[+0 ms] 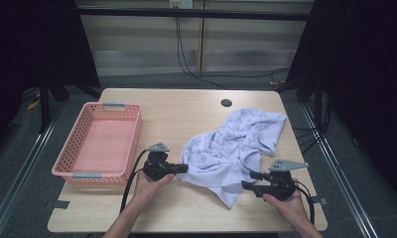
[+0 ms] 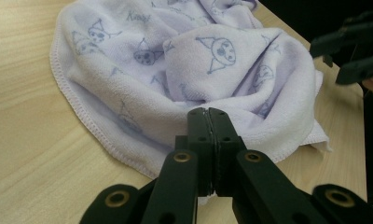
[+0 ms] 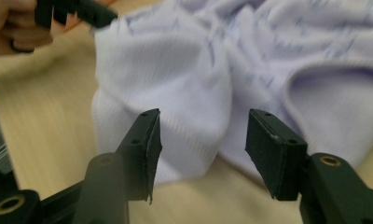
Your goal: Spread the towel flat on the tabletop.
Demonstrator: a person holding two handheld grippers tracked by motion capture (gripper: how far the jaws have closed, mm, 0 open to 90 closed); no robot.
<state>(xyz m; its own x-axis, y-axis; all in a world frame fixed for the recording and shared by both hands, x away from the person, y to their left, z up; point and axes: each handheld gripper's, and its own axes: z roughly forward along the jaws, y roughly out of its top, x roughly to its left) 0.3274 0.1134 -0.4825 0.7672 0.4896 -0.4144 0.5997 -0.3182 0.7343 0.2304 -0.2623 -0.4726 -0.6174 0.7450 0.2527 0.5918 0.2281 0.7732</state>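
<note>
While a person's two hands are working at a pale wood-grain desk (image 1: 186, 208), a crumpled lilac terry towel printed with small cartoon faces (image 1: 236, 146) is lying on the desk's right half, spreading from near the middle toward the far right corner. The left claw (image 1: 182, 168) is sitting at the towel's near left edge with its jaws pressed together; in the left gripper view (image 2: 208, 116) the tips are meeting right at the cloth, though whether any fabric is pinched between them cannot be told. The right claw (image 1: 247, 181) is waiting at the towel's near right corner, jaws spread wide, with a fold of the towel (image 3: 184, 79) bulging just beyond them (image 3: 201, 140). A pink plastic lattice basket with grey handles (image 1: 70, 153) is standing on the desk's left side, apart from the towel. A round cable hole (image 1: 226, 103) is showing near the far edge. Grey carpet, dark curtains and a pale panelled wall with hanging cables are framing the scene. Faint script on the towel (image 2: 139, 17) is proving too blurred to read.
</note>
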